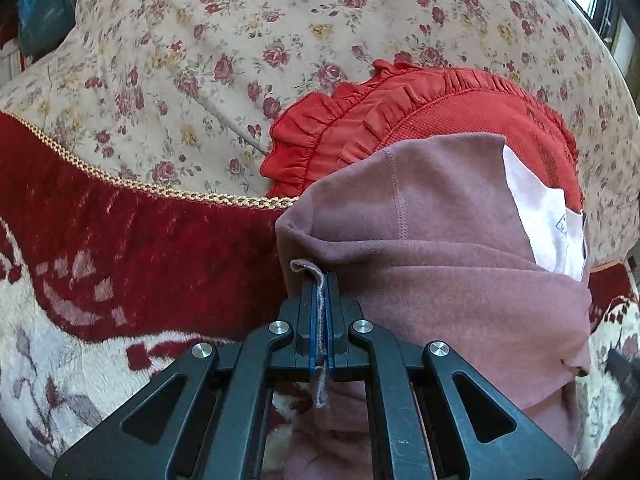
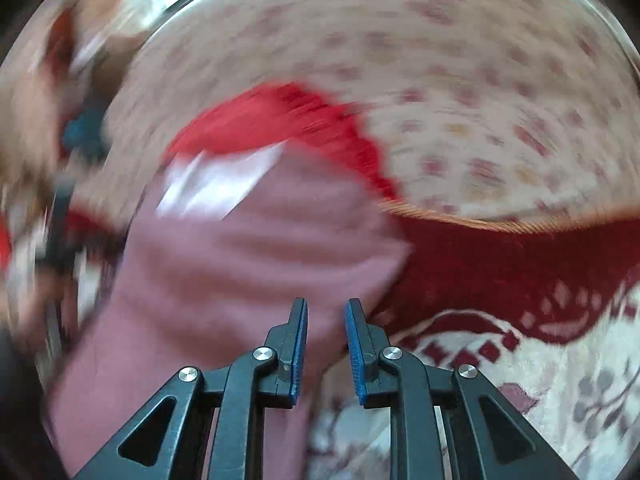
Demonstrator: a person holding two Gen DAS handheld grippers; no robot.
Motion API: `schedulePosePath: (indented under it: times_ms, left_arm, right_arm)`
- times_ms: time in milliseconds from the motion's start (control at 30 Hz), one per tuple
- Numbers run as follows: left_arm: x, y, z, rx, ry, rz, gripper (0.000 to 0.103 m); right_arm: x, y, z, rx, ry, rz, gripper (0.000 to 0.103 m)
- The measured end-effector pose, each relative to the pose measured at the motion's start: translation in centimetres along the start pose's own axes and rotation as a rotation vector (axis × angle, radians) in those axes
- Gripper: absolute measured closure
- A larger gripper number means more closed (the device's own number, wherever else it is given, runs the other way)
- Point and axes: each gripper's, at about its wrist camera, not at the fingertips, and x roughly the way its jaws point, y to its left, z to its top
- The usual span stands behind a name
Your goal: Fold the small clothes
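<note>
Mauve fleece garment [image 1: 440,280] lies bunched on the red-and-cream blanket [image 1: 120,240], its far end overlapping a red ruffled garment [image 1: 360,120] that sits on the floral sheet [image 1: 200,40]. White lining or label patch [image 1: 536,208] shows at the mauve piece's far right.

Handling, judged: light, limp, thick-napped. No stiffness, so it sags and drapes wherever unsupported. Not fragile, not slippery; fleece should grip well on the pads. Best taken at an edge or corner, or along the stitched seam [image 1: 400,208], where the layers are thin enough to pinch. The bulky middle would just bunch.

Left tool [image 1: 320,292]: jaws fully together, pinching a thin edge of the mauve fabric; a strip of it runs back between the pads.

Right tool [image 2: 326,312]: jaws slightly apart, a narrow gap. Mauve fabric shows behind and through the gap, but the pads are not seen pressing on it. View is heavily motion-blurred, so contact cannot be confirmed.
</note>
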Motion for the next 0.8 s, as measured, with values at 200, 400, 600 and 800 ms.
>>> schedulePosePath:
  times_ms: [200,400,600,800]
  left_arm:
    - [0.0,-0.1,-0.1,-0.005,0.001,-0.001,0.101]
    - [0.4,-0.1,-0.1,-0.002,0.007,0.002,0.101]
    - [0.7,0.1,0.0,-0.004,0.020,-0.003,0.100]
    - [0.7,0.3,0.0,-0.014,0.029,-0.006,0.100]
  right_arm:
    - [4.4,4.0,-3.4,-0.173,0.179,-0.102,0.079]
    - [5.8,0.1,-4.7,-0.073,0.247,-0.170,0.096]
    - [5.3,-5.3,-6.7,0.206,0.270,-0.092,0.090]
    - [3.8,-6.1,-6.1,0.262,0.266,-0.062,0.085]
